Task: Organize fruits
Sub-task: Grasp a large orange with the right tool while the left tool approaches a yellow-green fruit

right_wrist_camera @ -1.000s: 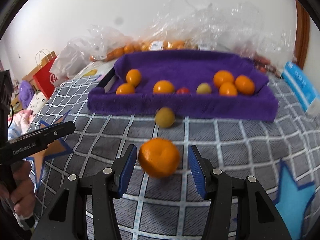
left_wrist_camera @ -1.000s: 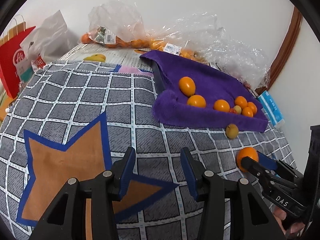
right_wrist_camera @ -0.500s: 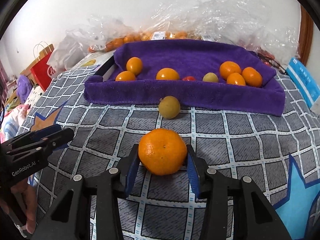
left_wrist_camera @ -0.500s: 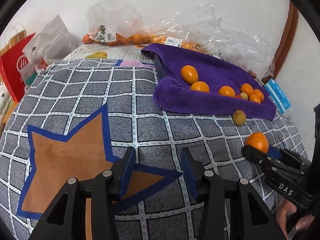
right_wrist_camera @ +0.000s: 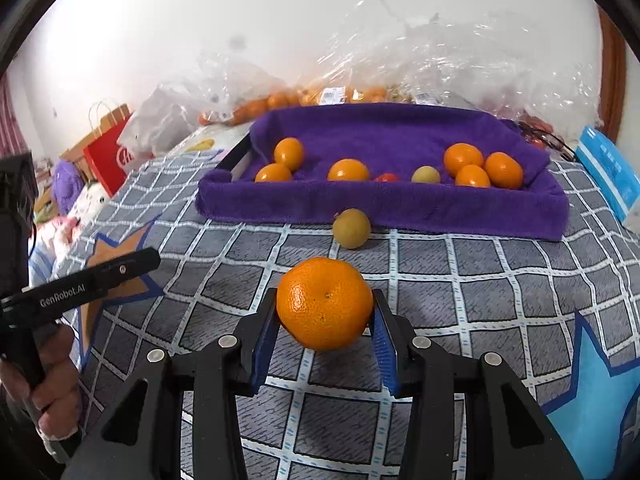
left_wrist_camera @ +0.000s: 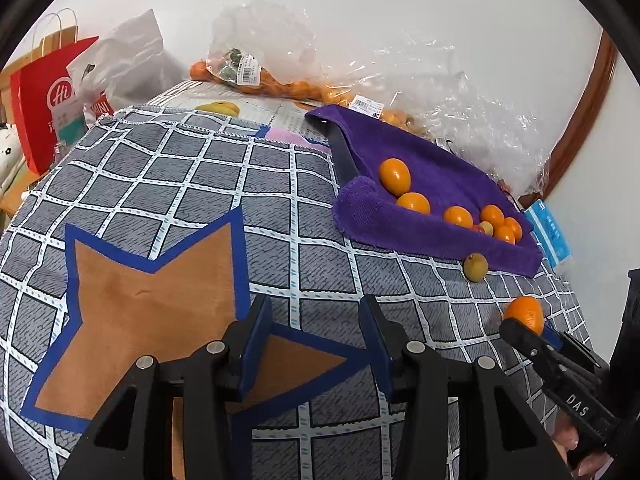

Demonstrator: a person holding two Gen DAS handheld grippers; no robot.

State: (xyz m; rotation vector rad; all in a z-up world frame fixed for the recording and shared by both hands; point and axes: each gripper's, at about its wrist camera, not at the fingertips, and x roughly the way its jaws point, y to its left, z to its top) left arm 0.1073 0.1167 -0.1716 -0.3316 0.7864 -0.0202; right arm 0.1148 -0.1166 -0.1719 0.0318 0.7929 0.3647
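My right gripper (right_wrist_camera: 325, 301) is shut on a round orange mandarin (right_wrist_camera: 325, 303), both blue pads pressing its sides just above the checked cloth. In the left wrist view that mandarin (left_wrist_camera: 524, 314) shows at the right edge in the right gripper (left_wrist_camera: 534, 330). A purple towel-lined tray (right_wrist_camera: 380, 204) beyond it holds several orange fruits, a small red one and a yellow-green one. One yellow-green fruit (right_wrist_camera: 351, 228) lies on the cloth against the tray's front. My left gripper (left_wrist_camera: 314, 308) stands open over the brown star patch, with nothing between its fingers.
Clear plastic bags of oranges (left_wrist_camera: 256, 76) line the wall behind the tray. A red paper bag (left_wrist_camera: 44, 96) stands off the far left corner. A blue-and-white packet (right_wrist_camera: 608, 168) lies right of the tray. A hand (right_wrist_camera: 56, 384) holds the left gripper's handle.
The right gripper's jaws closed onto the mandarin, which lay loose between them a second ago. The left gripper stayed open in about the same place.
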